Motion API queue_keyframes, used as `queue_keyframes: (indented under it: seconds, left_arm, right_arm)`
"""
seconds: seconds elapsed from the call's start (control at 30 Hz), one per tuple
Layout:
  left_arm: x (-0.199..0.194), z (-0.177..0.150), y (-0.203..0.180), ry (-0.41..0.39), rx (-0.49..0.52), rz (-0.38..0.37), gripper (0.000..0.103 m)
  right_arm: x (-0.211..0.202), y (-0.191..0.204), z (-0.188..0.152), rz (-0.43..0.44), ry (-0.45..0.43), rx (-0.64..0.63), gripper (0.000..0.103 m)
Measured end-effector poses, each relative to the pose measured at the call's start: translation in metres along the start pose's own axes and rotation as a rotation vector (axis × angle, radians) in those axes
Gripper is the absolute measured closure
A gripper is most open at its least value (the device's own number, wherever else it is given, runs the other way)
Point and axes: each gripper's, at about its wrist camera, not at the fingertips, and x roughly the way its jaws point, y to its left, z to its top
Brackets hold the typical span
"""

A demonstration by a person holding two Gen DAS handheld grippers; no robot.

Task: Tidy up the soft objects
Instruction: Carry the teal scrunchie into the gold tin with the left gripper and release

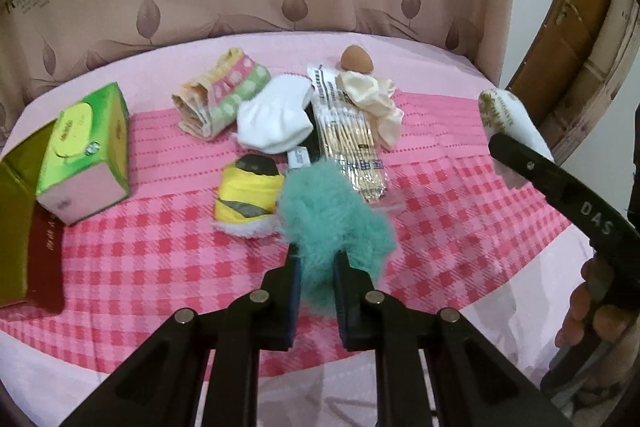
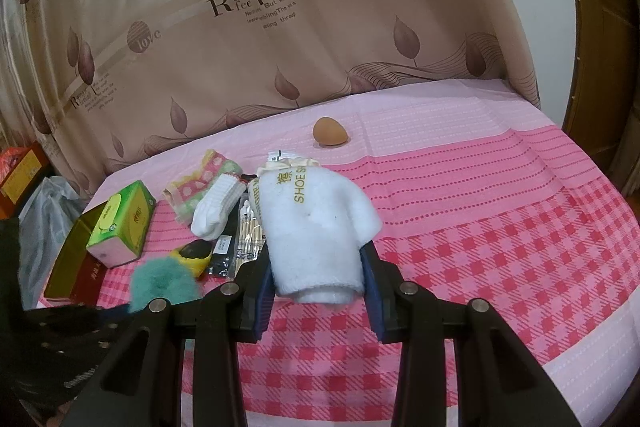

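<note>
My left gripper [image 1: 316, 267] is shut on a fluffy teal puff [image 1: 336, 223], lifted a little above the pink checked cloth [image 1: 160, 267]. The same teal puff [image 2: 164, 281] shows at lower left in the right wrist view. My right gripper [image 2: 318, 259] is shut on a white shoe-shine mitt [image 2: 320, 227] with gold lettering, held above the cloth; the mitt [image 1: 508, 123] shows at right in the left wrist view. On the cloth lie a yellow and grey sponge [image 1: 248, 199], white socks [image 1: 276, 123], a folded dotted towel [image 1: 220, 95], a cream scrunchie [image 1: 372, 99] and a brown egg-shaped sponge [image 1: 356, 59].
A green tissue box [image 1: 86, 151] leans on a gold and red box [image 1: 20, 227] at the left. A pack of cotton swabs [image 1: 352, 139] lies in the middle. A patterned curtain [image 2: 280, 27] hangs behind the table; a wooden door [image 2: 600, 47] is at right. A hand [image 1: 592, 315] holds the right gripper.
</note>
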Motion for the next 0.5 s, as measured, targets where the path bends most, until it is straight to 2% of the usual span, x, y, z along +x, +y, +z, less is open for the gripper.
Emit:
queue_keyframes:
  seconds: [0.23, 0.5]
  left_arm:
    - [-0.027, 0.004, 0.016, -0.048, -0.002, 0.034, 0.089]
    - [-0.063, 0.015, 0.072, -0.119, -0.056, 0.166, 0.089]
  right_arm:
    - [0.002, -0.001, -0.001, -0.006, 0.006, -0.009, 0.068]
    - [0.004, -0.001, -0.002, -0.013, 0.006, -0.018, 0.068]
